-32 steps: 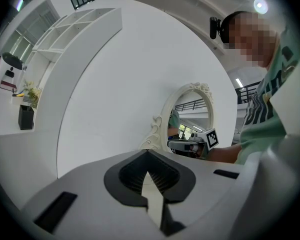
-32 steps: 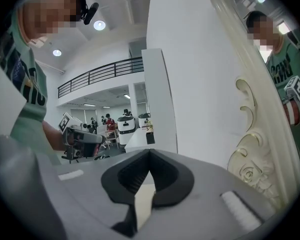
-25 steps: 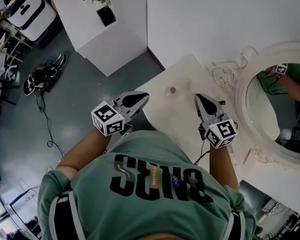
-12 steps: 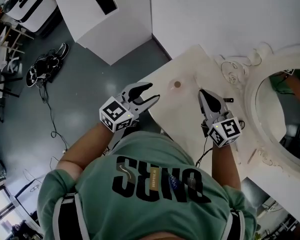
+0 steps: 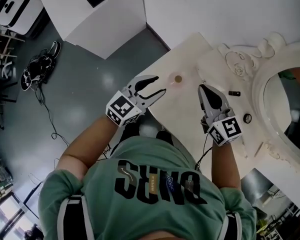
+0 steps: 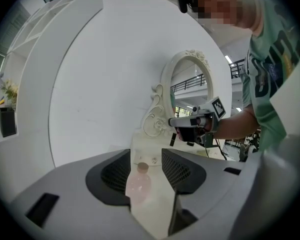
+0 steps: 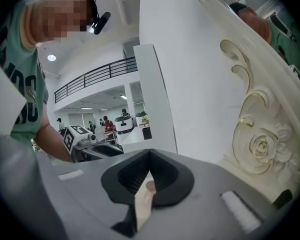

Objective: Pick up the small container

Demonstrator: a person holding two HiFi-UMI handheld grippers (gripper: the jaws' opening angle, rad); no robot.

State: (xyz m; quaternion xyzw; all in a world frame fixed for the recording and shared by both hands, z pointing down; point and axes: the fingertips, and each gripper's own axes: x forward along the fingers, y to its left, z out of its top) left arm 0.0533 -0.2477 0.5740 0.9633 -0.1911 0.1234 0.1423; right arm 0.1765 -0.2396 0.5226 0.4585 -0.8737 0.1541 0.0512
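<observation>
Cream worktop [image 5: 184,110] — bottle [image 5: 178,79] upright, just right of left tongs [image 5: 161,84], freshly opened wide, nothing between; right tongs [image 5: 203,87] shut — farther.

In the lower middle of the head view we see a green short-sleeved shirt [image 5: 155,151] with big dark letters and a small yellow and blue print. Dark straps [image 5: 70,216] with pale edges lie at the lower corners. The left gripper [image 5: 160,84] and right gripper [image 5: 204,88] are grey. Each carries a white cube [image 5: 121,109] with black square markers. A thin black cable [image 5: 202,156] hangs below the right one.
</observation>
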